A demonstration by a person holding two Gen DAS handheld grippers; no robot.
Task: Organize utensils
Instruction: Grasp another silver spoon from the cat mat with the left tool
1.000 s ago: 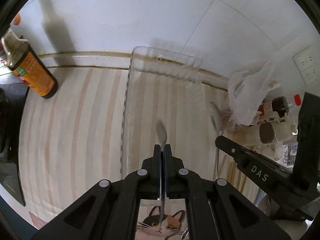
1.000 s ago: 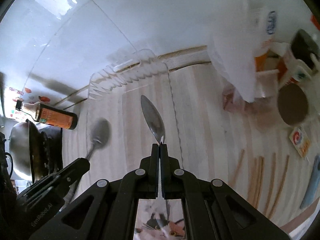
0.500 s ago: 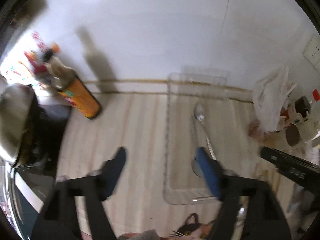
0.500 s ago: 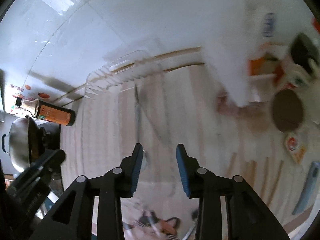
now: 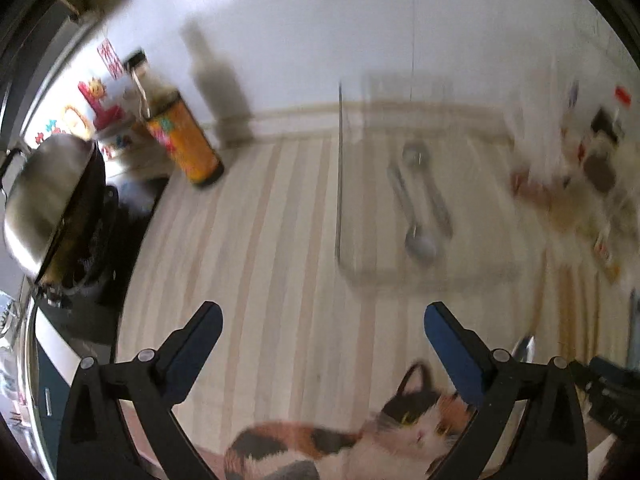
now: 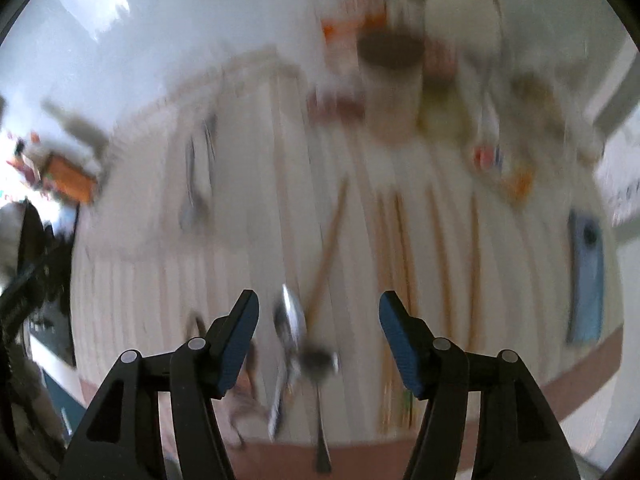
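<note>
Left gripper (image 5: pixel 322 322) jaws apart – sees cat (image 5: pixel 360 436); right gripper (image 6: pixel 319 318) apart – sees chopsticks (image 6: pixel 400 240).

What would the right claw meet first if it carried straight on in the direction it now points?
Most likely the loose spoons on the striped mat, lying right between the open right claw's fingers. The wooden chopsticks lie farther along. The frame is blurred, so depth is uncertain.

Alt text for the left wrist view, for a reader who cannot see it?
The open left gripper hangs empty over a striped wooden counter; ahead, two spoons lie in a clear tray. A calico cat sits at the bottom edge.
</note>
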